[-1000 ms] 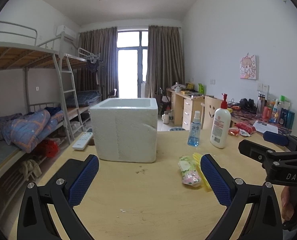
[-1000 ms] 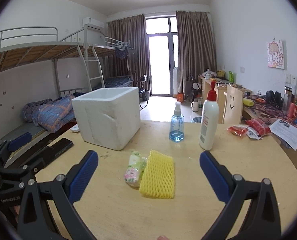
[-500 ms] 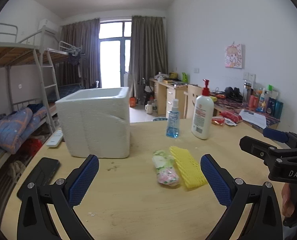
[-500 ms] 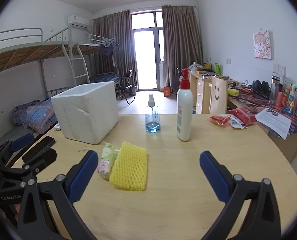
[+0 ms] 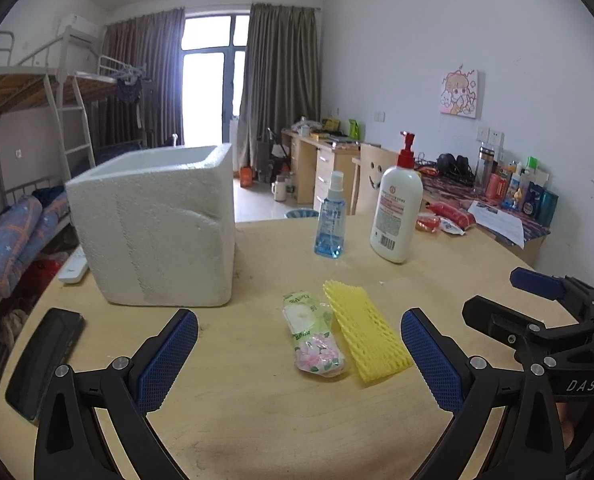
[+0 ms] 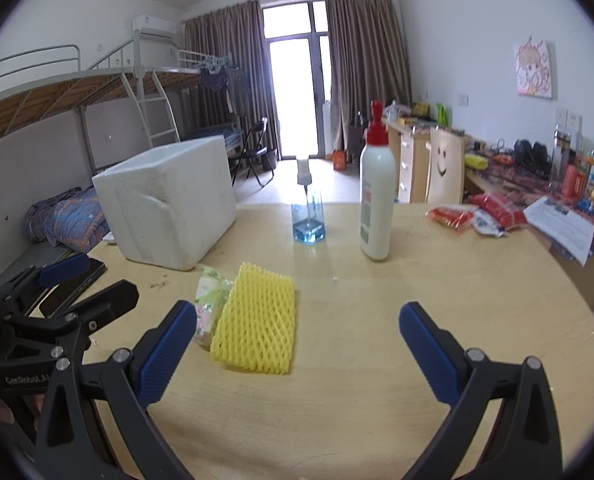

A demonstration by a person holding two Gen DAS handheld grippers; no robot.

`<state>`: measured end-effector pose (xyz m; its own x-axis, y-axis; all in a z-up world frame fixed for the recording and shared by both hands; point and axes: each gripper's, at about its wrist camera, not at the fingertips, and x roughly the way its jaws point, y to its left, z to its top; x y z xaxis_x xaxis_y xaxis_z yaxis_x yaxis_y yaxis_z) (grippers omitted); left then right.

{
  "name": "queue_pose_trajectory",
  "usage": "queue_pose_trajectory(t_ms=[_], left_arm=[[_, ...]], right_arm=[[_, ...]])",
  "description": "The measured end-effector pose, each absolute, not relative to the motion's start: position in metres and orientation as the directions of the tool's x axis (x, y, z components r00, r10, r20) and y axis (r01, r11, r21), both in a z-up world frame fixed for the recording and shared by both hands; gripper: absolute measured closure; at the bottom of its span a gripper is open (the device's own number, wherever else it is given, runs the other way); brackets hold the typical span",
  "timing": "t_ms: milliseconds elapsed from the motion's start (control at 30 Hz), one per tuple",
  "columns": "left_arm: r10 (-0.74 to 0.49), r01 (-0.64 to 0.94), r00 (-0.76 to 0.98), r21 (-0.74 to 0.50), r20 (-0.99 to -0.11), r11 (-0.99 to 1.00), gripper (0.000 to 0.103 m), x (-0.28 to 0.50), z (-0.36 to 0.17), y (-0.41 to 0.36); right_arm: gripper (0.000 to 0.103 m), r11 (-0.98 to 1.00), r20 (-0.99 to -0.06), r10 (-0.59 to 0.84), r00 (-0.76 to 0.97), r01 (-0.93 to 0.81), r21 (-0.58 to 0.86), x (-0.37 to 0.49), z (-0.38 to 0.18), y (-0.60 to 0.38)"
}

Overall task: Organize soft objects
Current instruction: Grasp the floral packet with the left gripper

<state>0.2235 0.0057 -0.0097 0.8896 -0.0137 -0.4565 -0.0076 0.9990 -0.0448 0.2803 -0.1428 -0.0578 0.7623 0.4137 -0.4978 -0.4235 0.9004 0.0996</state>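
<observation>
On the bench (image 5: pixel 257 420), both wide-open claws, left (image 5: pixel 299 356) and right (image 6: pixel 298 350), have swung toward the net (image 6: pixel 257 320), ready to grab.

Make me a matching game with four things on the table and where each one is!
Things:
1. yellow foam net
2. tissue pack
3. foam box
4. lotion bottle

Places:
A. upright, just right of the blue spray bottle
B. lying flat, right beside the tissue pack
C. far left of the table, open at the top
D. lying between the foam box and the yellow net

Pairs: 1-B, 2-D, 3-C, 4-A
</observation>
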Motion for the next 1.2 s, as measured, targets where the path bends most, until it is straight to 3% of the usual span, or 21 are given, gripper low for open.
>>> queue_pose_trajectory(t_ms=[100,200,333,433,800,967,1200], left_arm=[[-0.042,0.010,0.870,-0.067,-0.491,0.998,0.002,0.234,-0.015,0.011],[-0.051,0.009,0.847,-0.080,-0.530,0.997,0.011,0.249,-0.024,0.013],[-0.077,0.018,0.807,-0.105,-0.585,0.994,0.018,0.265,-0.034,0.015],[-0.088,0.025,0.778,-0.110,-0.622,0.994,0.023,0.276,-0.043,0.014],[-0.117,0.020,0.730,-0.150,-0.673,0.988,0.042,0.290,-0.062,0.019],[-0.126,0.038,0.712,-0.142,-0.690,0.989,0.056,0.298,-0.067,0.015],[-0.128,0.042,0.699,-0.138,-0.704,0.990,0.059,0.305,-0.072,0.015]], right_arm=[[0.001,0.897,-0.518,0.422,0.744,-0.424,0.122,0.288,-0.062,-0.146],[0.004,0.896,-0.546,0.422,0.724,-0.425,0.128,0.295,-0.066,-0.144],[0.022,0.898,-0.612,0.403,0.680,-0.425,0.118,0.306,-0.076,-0.136],[0.030,0.894,-0.639,0.400,0.657,-0.432,0.116,0.312,-0.082,-0.131],[0.030,0.888,-0.676,0.408,0.614,-0.439,0.137,0.324,-0.091,-0.124],[0.030,0.884,-0.688,0.424,0.589,-0.435,0.172,0.327,-0.096,-0.126],[0.030,0.873,-0.690,0.441,0.575,-0.455,0.179,0.326,-0.099,-0.121]])
